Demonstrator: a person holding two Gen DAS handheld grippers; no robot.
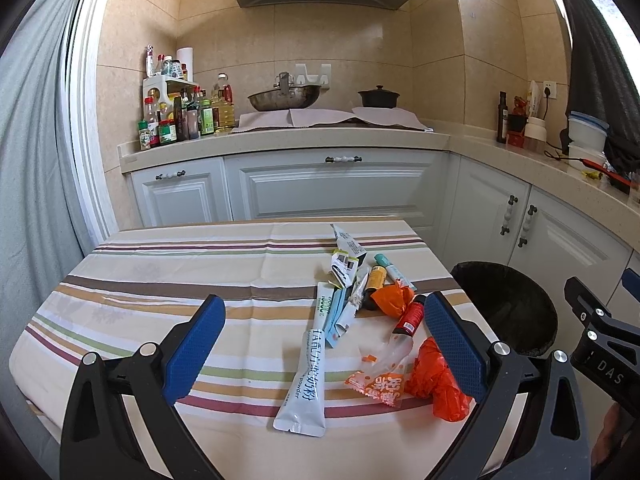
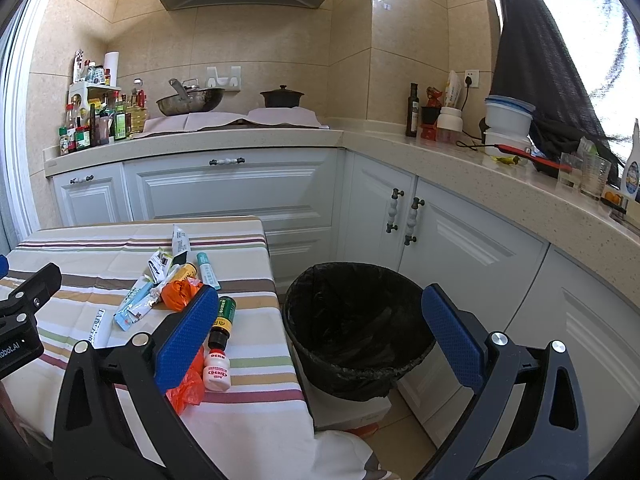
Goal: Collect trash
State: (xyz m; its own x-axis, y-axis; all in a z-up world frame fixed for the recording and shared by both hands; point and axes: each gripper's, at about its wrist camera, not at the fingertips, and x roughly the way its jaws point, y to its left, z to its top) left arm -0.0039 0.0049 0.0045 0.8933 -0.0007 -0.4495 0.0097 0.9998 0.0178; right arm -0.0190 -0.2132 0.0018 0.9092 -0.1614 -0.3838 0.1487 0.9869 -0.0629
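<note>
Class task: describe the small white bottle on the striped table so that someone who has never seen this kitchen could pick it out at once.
Find the striped table beside the black bin. On the edge nearest the bin, at the near end of the litter, lies a small white bottle. Its red lettering and squat shape set it apart from the dark green-labelled bottle just beyond it.

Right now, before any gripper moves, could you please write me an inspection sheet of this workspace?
Surface: table under a striped cloth, by the kitchen cabinets.
Job's things: trash pile on the table's right half: long white sachet, orange bags, small white bottle, dark green-labelled bottle. Black-lined bin stands on the floor right of the table.
Clutter: nothing seen on the table besides the trash.
Grippers: left gripper open over the pile, holding nothing; right gripper open, empty, straddling table edge and bin.
Cables: one black cable on the right counter.
Surroundings: wok, black pot, condiment bottles on the back counter.
</note>
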